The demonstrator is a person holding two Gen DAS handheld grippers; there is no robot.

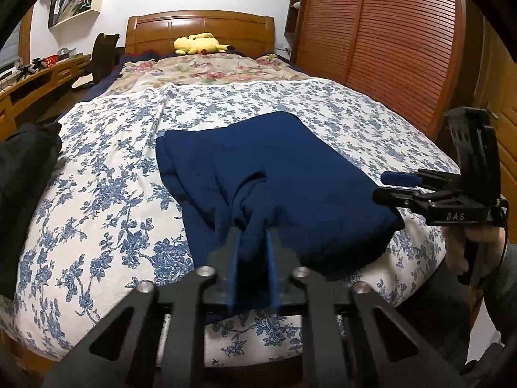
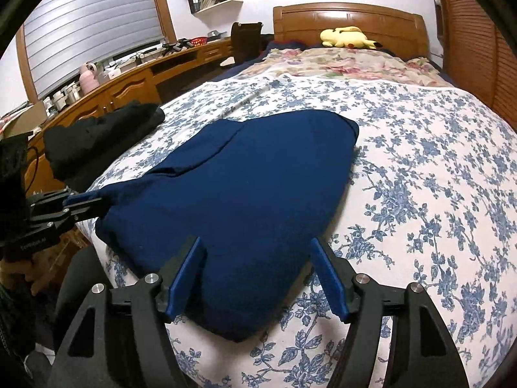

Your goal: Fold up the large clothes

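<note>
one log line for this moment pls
left gripper: shut on navy garment | right gripper: open, above garment's near edge | garment: folded on floral bedspread

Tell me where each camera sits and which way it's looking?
Left wrist: on the left tongs, facing the headboard; they pinch the navy garment; right tongs and a hand show.
Right wrist: on the right tongs, open over the garment; left tongs show.
Both share: garment, floral bedspread, yellow plush toy, black clothes.
</note>
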